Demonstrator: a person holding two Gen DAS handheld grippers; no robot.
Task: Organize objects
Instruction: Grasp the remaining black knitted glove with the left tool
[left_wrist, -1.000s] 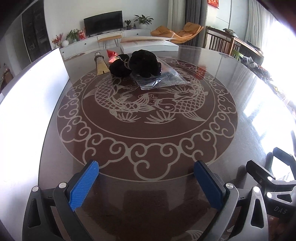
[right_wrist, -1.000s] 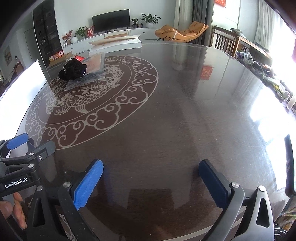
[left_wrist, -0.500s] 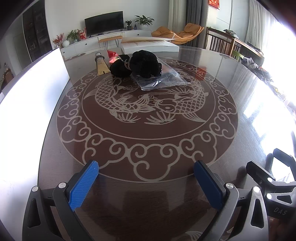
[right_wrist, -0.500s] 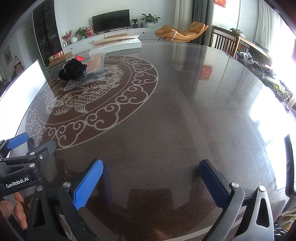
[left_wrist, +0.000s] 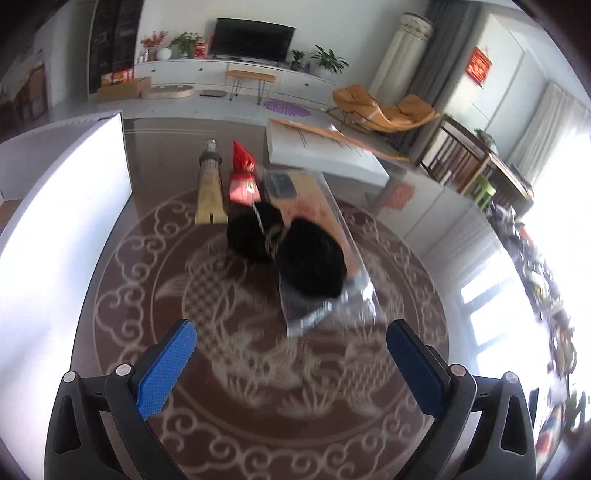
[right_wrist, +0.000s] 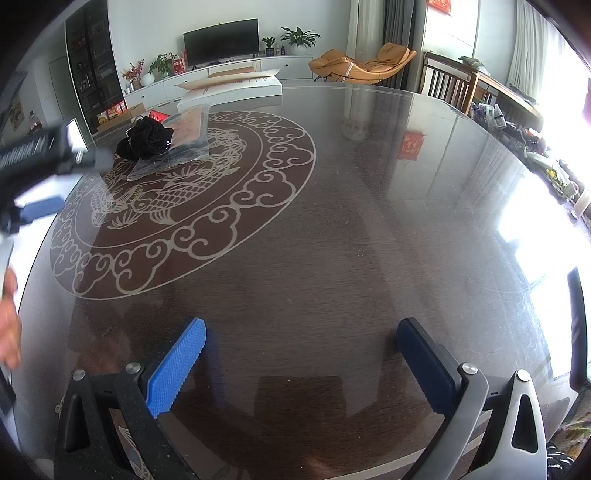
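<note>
Two black fuzzy bundles (left_wrist: 295, 254) lie on the dark round table (left_wrist: 122, 332), joined by a cord. The right one rests on a clear plastic bag holding an orange card (left_wrist: 317, 218). A red packet (left_wrist: 242, 177) and a tan lighthouse-shaped bottle (left_wrist: 210, 188) lie behind them. My left gripper (left_wrist: 291, 354) is open, above the table, just short of the bundles. My right gripper (right_wrist: 301, 354) is open and empty over bare table; the bundles (right_wrist: 147, 140) show far left there, with the left gripper (right_wrist: 33, 206) blurred at the left edge.
A tall white panel (left_wrist: 62, 221) stands along the table's left edge. A flat white box (left_wrist: 317, 151) lies at the table's far side. Chairs (left_wrist: 461, 155) and a cluttered bench stand to the right of the table.
My left gripper has lifted and moved forward toward the black bundles, which now sit much closer and look blurred. My right gripper has stayed in place.
</note>
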